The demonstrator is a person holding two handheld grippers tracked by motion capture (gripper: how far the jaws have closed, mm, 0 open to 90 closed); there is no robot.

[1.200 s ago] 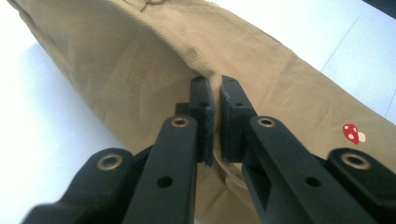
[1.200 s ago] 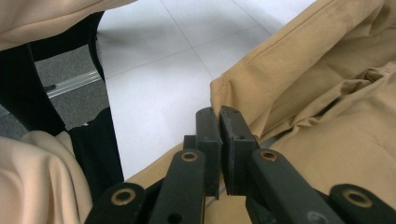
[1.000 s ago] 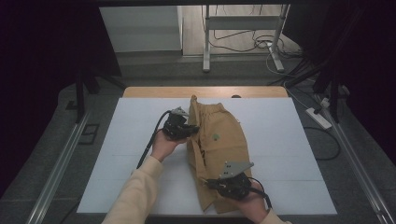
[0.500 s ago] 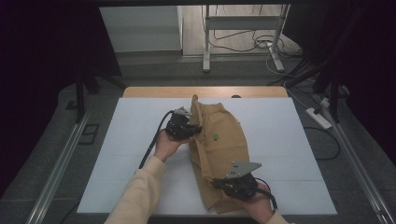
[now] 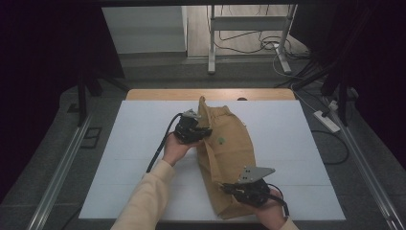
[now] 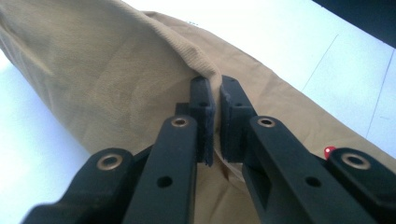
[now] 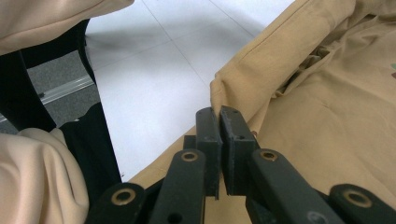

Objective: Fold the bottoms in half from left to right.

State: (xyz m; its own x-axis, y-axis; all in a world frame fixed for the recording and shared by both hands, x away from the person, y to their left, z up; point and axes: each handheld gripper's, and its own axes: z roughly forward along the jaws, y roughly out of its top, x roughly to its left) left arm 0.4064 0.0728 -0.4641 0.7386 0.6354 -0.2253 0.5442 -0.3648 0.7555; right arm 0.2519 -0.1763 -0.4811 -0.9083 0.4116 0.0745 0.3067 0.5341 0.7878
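Observation:
A tan garment (image 5: 229, 148) lies lengthwise on the white table (image 5: 129, 143), partly folded over itself. My left gripper (image 5: 203, 130) is shut on the cloth's left edge near the far end, lifting a fold; in the left gripper view the tan garment (image 6: 107, 74) is pinched between the closed jaws of the left gripper (image 6: 215, 100). My right gripper (image 5: 229, 189) is shut on the garment's near end. In the right gripper view the right gripper (image 7: 219, 122) clamps a hemmed corner of the tan garment (image 7: 299, 88).
White table surface lies open to the left and right of the garment. A wooden strip (image 5: 163, 94) borders the far edge. Metal rails (image 5: 62, 165) run along both sides, with a stand (image 5: 249, 33) and cables on the floor beyond.
Both grippers have shifted right with the cloth held; the left one raised and carried its fold farther over the garment, and the right one moved along the near end.

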